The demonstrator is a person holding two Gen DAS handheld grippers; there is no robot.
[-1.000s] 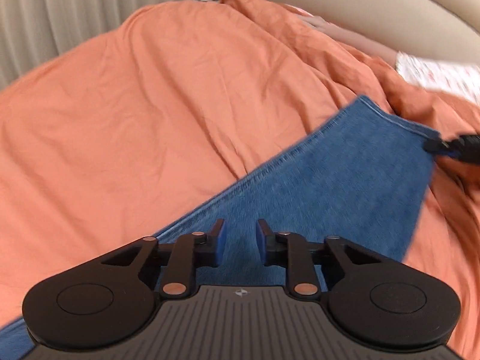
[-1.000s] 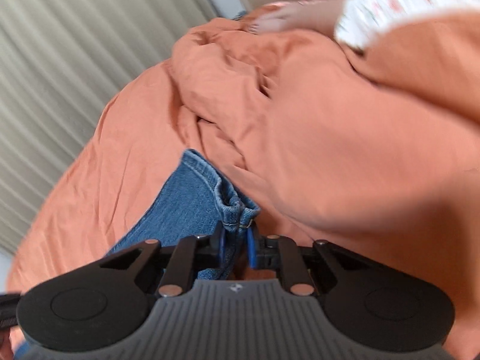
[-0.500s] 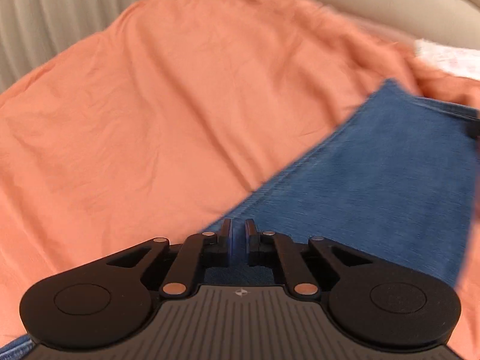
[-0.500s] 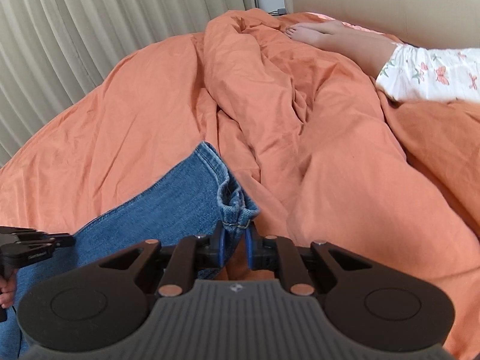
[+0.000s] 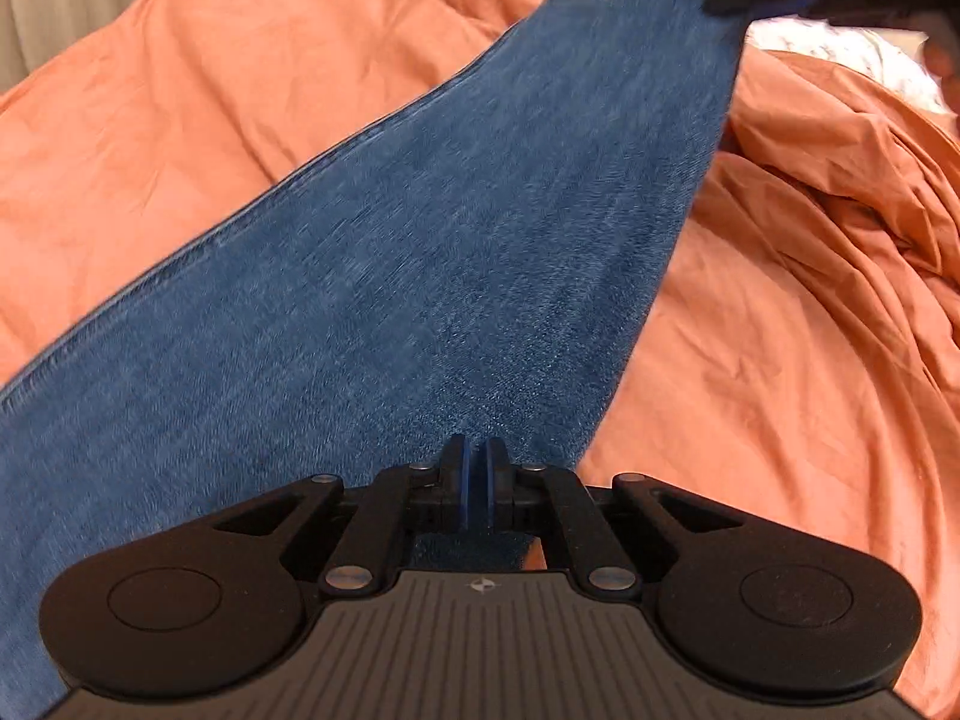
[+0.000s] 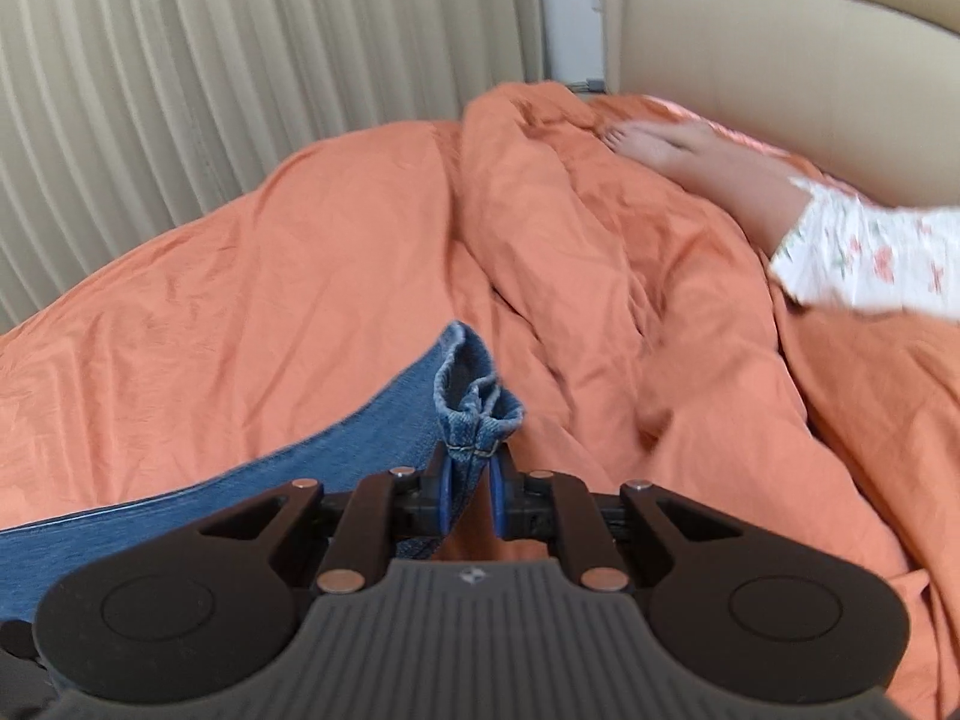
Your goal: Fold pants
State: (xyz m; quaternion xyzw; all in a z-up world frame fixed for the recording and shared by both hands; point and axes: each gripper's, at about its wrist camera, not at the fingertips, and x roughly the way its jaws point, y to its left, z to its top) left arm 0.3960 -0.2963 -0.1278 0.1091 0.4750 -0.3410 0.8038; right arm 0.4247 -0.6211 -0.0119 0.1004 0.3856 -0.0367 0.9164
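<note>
Blue denim pants (image 5: pixel 456 252) stretch between my two grippers above an orange duvet. My left gripper (image 5: pixel 475 480) is shut on the near edge of the pants leg. The leg rises away to its far hem, where my right gripper (image 5: pixel 729 0) holds it at the top of the left wrist view. In the right wrist view my right gripper (image 6: pixel 470 483) is shut on the bunched hem of the pants (image 6: pixel 474 408), and the leg runs off to the lower left.
A rumpled orange duvet (image 6: pixel 600 312) covers the bed. A person lies at the far right, bare foot (image 6: pixel 660 144) and floral pyjama leg (image 6: pixel 870 252) showing. Pleated beige curtains (image 6: pixel 210 90) hang behind and a beige headboard (image 6: pixel 780 48) stands at the right.
My left gripper closed on the pants leg. Both grippers have lifted the denim off the duvet, and the far hem now stands high in the left wrist view.
</note>
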